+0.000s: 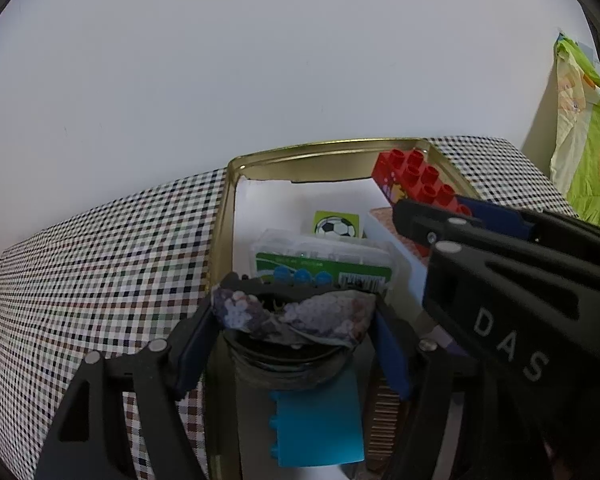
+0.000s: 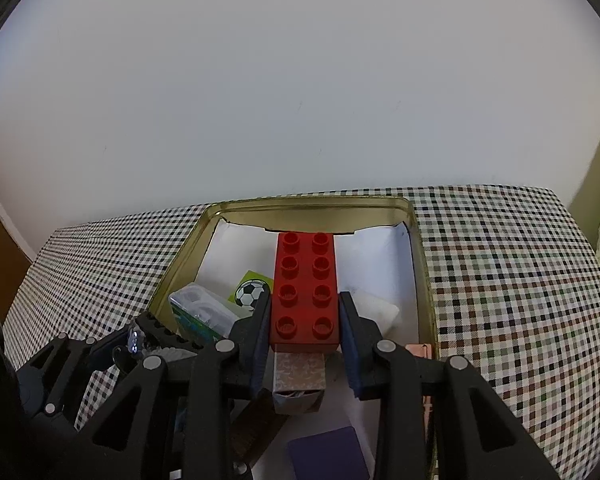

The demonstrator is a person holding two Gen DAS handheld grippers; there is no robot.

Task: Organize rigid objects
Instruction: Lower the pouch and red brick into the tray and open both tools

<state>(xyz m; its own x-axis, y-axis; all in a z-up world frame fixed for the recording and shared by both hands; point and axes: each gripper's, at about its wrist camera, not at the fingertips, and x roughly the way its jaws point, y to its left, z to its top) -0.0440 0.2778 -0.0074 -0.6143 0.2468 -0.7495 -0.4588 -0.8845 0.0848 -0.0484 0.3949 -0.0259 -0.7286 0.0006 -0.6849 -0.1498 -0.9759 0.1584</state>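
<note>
A gold tin box (image 1: 228, 184) (image 2: 188, 248) lined with white paper lies on the checkered tablecloth. My right gripper (image 2: 305, 312) is shut on a red eight-stud brick (image 2: 305, 292) and holds it over the tin; brick (image 1: 416, 176) and gripper also show at the right of the left wrist view. My left gripper (image 1: 296, 320) is shut on a round dark lid with a sequin bow (image 1: 296, 316), held above the tin's near end. Inside lie a clear plastic case with a green label (image 1: 324, 256) (image 2: 200, 312), a football card (image 1: 336, 224) (image 2: 250, 292) and a blue brick (image 1: 316, 424).
The checkered tablecloth (image 1: 100, 280) (image 2: 520, 300) covers the table up to a plain white wall. A green patterned bag (image 1: 588, 144) stands at the far right. A grey patterned block (image 2: 299, 380) and a dark purple piece (image 2: 328, 456) lie at the tin's near end.
</note>
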